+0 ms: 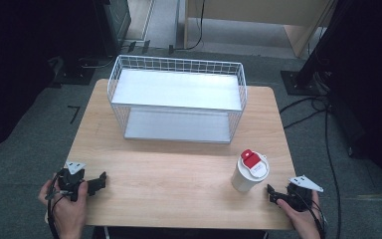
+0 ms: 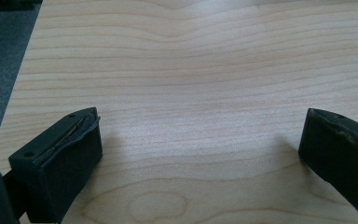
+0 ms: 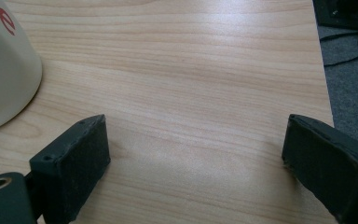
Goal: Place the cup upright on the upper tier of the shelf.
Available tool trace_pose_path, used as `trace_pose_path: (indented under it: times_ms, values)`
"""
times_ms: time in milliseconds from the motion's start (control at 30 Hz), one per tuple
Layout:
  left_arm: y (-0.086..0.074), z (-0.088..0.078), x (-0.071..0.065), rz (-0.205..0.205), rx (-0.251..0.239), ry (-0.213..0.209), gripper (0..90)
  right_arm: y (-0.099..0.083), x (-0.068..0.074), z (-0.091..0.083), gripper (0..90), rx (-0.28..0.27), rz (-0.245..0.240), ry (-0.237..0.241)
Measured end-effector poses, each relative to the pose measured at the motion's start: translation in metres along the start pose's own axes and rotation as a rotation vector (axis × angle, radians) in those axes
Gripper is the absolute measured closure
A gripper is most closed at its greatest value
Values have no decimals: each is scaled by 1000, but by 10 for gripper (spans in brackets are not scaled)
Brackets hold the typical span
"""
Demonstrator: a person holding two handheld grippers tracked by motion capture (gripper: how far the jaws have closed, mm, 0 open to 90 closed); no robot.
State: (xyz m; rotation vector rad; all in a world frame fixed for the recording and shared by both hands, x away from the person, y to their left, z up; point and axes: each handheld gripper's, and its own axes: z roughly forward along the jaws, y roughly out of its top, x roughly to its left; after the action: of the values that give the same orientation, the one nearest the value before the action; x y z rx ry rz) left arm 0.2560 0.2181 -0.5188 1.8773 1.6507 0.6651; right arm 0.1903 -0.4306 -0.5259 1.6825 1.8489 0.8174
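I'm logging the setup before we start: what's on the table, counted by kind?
Cup, white with a red-tabbed lid: 1
Wire basket, white: 1
Grippers, black, open, the left gripper and the right gripper: 2
Total: 4

In my right gripper view the cream-white paper cup (image 3: 4,70) was cut off by the left and top edges, so I saw just part of its wall and the tail of some red lettering I could not read. The print on its white lid with the red tab (image 1: 252,163) was too small to make out from above. My right gripper (image 1: 278,195) was cut off at the high view's bottom edge
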Motion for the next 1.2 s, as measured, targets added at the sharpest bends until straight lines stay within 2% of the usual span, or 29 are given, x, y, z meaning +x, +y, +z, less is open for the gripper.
trace_pose_path:
  times_ms: [233,500,667,933,967,1200]
  values:
    - [0,0,0,0,0,0,0,0,2,0,70,-6,23,-8]
    - [0,0,0,-1,-1,0,0,-1,11,-4,75,-11,20,31]
    - [0,0,0,0,0,0,0,0,17,-7,76,-29,3,37]
    - [0,0,0,0,0,0,0,3,34,-12,77,-44,-35,81]
    - [0,0,0,0,0,0,0,3,38,-12,78,-46,-52,98]
    - [0,0,0,-1,-1,0,0,5,51,-14,79,-55,-82,154]
